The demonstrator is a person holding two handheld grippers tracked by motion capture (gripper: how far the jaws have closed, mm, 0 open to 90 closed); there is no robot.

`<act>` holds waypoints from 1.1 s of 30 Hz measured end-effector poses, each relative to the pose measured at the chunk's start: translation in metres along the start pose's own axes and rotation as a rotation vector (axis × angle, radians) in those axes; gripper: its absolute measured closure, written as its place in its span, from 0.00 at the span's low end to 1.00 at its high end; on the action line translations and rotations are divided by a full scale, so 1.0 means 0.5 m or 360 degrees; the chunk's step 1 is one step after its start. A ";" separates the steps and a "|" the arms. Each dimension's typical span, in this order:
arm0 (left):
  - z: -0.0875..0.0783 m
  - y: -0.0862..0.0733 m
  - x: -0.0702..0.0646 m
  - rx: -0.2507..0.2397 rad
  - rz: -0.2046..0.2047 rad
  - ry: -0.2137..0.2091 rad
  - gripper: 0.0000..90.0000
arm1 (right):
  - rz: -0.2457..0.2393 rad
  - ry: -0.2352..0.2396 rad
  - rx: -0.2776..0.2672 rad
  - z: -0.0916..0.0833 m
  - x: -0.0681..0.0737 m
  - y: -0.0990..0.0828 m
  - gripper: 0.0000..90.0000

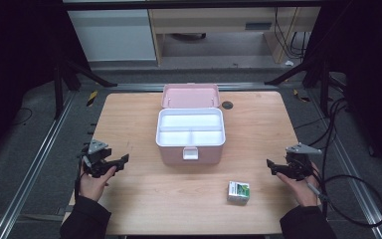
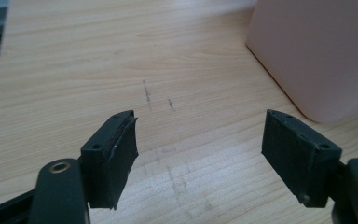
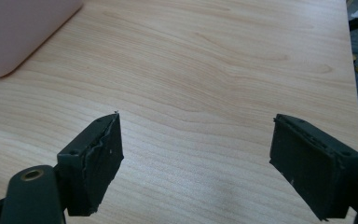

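A pink storage box (image 1: pixel 191 144) stands open in the middle of the wooden table (image 1: pixel 139 199), its lid (image 1: pixel 190 95) tipped back and a white divided tray (image 1: pixel 190 128) inside. A small green and white carton (image 1: pixel 238 192) lies near the front edge, right of centre. My left gripper (image 1: pixel 122 162) rests at the table's left side, open with nothing between its jaws (image 2: pixel 199 151); the box's pink wall (image 2: pixel 321 56) is to its right. My right gripper (image 1: pixel 270 166) rests at the right side, open and empty (image 3: pixel 196 154), with the box corner (image 3: pixel 14 32) at far left.
A dark round cable port (image 1: pixel 227 105) sits in the table behind the box. Black cables (image 1: pixel 343 179) trail off the right edge. Metal rails (image 1: pixel 35 164) and dark stand legs (image 1: pixel 79 69) flank the table.
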State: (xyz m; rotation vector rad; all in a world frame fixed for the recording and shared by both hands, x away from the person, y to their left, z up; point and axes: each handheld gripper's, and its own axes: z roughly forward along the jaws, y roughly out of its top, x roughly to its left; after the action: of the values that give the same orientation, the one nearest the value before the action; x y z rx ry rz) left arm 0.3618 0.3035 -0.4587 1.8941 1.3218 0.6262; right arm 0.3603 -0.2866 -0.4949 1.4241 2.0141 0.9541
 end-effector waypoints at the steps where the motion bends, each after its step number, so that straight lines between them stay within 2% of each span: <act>1: -0.002 0.002 -0.002 0.0009 -0.0001 -0.0009 0.30 | 0.0003 0.0010 0.0003 -0.003 0.001 0.003 0.20; 4: -0.004 0.003 -0.014 0.0018 -0.0003 -0.0013 0.31 | -0.0015 0.0049 0.0010 -0.008 0.008 0.011 0.20; 9: -0.002 -0.001 -0.025 0.0055 0.0033 -0.0031 0.31 | -0.0137 0.0079 0.0039 -0.019 0.035 0.025 0.22; 10: -0.001 -0.001 -0.026 0.0054 0.0033 -0.0040 0.31 | -0.0170 0.0100 0.0066 -0.021 0.041 0.029 0.22; 11: -0.001 -0.001 -0.026 0.0054 0.0033 -0.0040 0.31 | -0.0170 0.0100 0.0066 -0.021 0.041 0.029 0.22; 12: 0.001 0.000 -0.025 0.0055 0.0038 -0.0045 0.31 | -0.0234 0.0114 0.0074 -0.027 0.052 0.037 0.23; 13: 0.001 0.000 -0.025 0.0055 0.0038 -0.0045 0.31 | -0.0234 0.0114 0.0074 -0.027 0.052 0.037 0.23; 14: 0.000 0.000 -0.025 0.0052 0.0017 -0.0069 0.32 | -0.0254 0.0165 0.0080 -0.032 0.061 0.042 0.24; 19: 0.010 -0.002 -0.029 0.0084 0.0050 -0.0072 0.32 | -0.0317 0.0245 0.0114 -0.044 0.081 0.054 0.24; 24: 0.010 -0.002 -0.036 0.0107 0.0071 -0.0084 0.32 | -0.0445 0.0374 0.0149 -0.056 0.123 0.061 0.27; 25: 0.010 -0.002 -0.036 0.0107 0.0071 -0.0084 0.32 | -0.0445 0.0374 0.0149 -0.056 0.123 0.061 0.27; 26: 0.010 -0.002 -0.036 0.0106 0.0072 -0.0084 0.32 | -0.0505 0.0420 0.0163 -0.059 0.141 0.062 0.28; 29: 0.009 -0.003 -0.035 0.0111 0.0073 -0.0086 0.33 | -0.0566 0.0481 0.0186 -0.062 0.169 0.058 0.29; 33: 0.009 -0.002 -0.036 0.0110 0.0075 -0.0093 0.34 | -0.0600 0.0557 0.0231 -0.065 0.197 0.048 0.29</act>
State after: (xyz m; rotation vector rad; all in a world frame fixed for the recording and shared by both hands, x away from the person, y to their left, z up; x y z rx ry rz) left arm 0.3582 0.2857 -0.4617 1.9896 1.2797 0.5512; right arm 0.3181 -0.1971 -0.4555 0.9347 2.5369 0.9517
